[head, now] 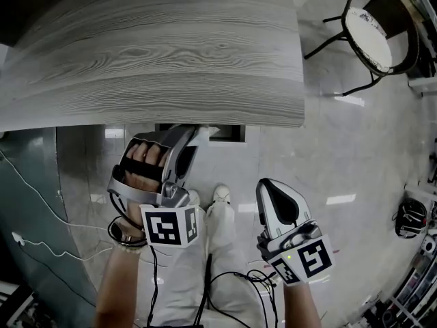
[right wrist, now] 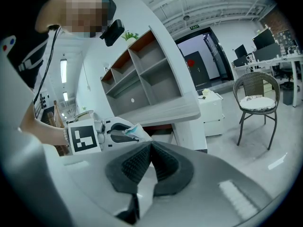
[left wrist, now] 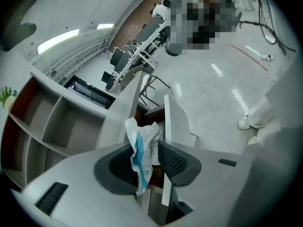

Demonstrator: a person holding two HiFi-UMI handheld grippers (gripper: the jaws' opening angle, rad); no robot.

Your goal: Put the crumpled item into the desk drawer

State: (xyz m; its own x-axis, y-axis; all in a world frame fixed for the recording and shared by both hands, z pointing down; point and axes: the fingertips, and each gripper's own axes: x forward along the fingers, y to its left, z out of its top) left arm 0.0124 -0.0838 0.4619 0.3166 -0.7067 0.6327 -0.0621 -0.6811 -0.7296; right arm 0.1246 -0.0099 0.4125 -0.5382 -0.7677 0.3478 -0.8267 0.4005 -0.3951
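Observation:
The crumpled item [left wrist: 142, 148], a white and blue wrapper, stands between the pads of my left gripper [left wrist: 144, 146]. It leans on the left pad, and a gap shows beside the right pad, so the jaws are open. Just beyond it is the pulled-out desk drawer [left wrist: 176, 119], with its brown inside showing. In the head view the left gripper [head: 194, 139] points under the desk edge at the drawer [head: 227, 133], with a white scrap of the crumpled item [head: 206, 132] at its tip. My right gripper [head: 272, 186] hangs shut and empty to the right; in its own view the right gripper [right wrist: 150, 146] has its pads together.
The grey wood-grain desk [head: 157, 53] fills the upper head view. A wicker chair [head: 379, 29] stands at the far right on the shiny floor. Open shelving [left wrist: 42, 122] rises behind the desk. White cables [head: 41, 231] trail on the left. The person's shoes [head: 220, 194] are below the drawer.

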